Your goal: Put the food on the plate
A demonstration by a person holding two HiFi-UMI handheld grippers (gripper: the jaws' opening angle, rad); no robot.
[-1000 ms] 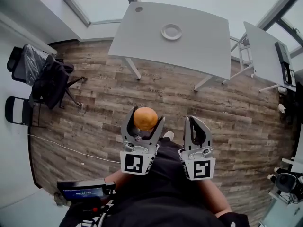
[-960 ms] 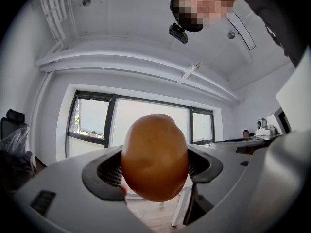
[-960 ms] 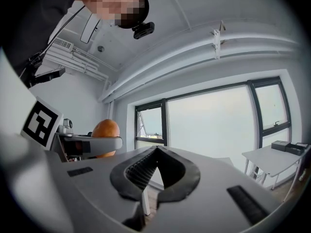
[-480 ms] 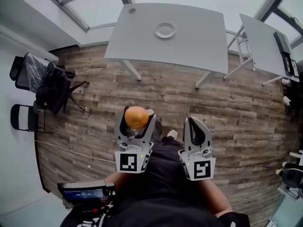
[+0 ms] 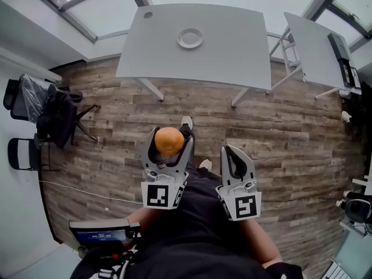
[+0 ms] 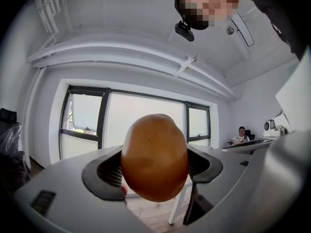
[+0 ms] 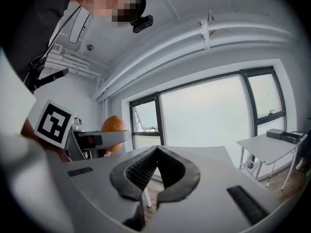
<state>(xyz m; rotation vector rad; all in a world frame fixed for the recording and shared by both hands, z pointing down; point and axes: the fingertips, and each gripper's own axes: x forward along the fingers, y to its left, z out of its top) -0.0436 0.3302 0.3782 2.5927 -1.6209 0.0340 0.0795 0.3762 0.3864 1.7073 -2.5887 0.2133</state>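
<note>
My left gripper [image 5: 169, 140] is shut on a round orange-brown food item [image 5: 169, 140], held up in front of the person's body over the wooden floor. In the left gripper view the food [image 6: 154, 163] fills the space between the jaws. My right gripper [image 5: 233, 158] stands beside it, shut with nothing in it; its jaws meet in the right gripper view [image 7: 156, 165], where the food [image 7: 113, 126] shows at the left. A white plate [image 5: 190, 38] lies on the grey table [image 5: 232, 51] ahead, far from both grippers.
A second grey table [image 5: 314, 45] with dark gear stands at the right. Black chairs [image 5: 40, 106] with a dark coat stand by the left wall. A device with a lit screen [image 5: 102, 234] is at the lower left. Wooden floor [image 5: 290, 144] lies between me and the table.
The table and plate have drifted left and a little nearer in the head view. The left gripper, still holding the food, has risen slightly; the right gripper keeps its place.
</note>
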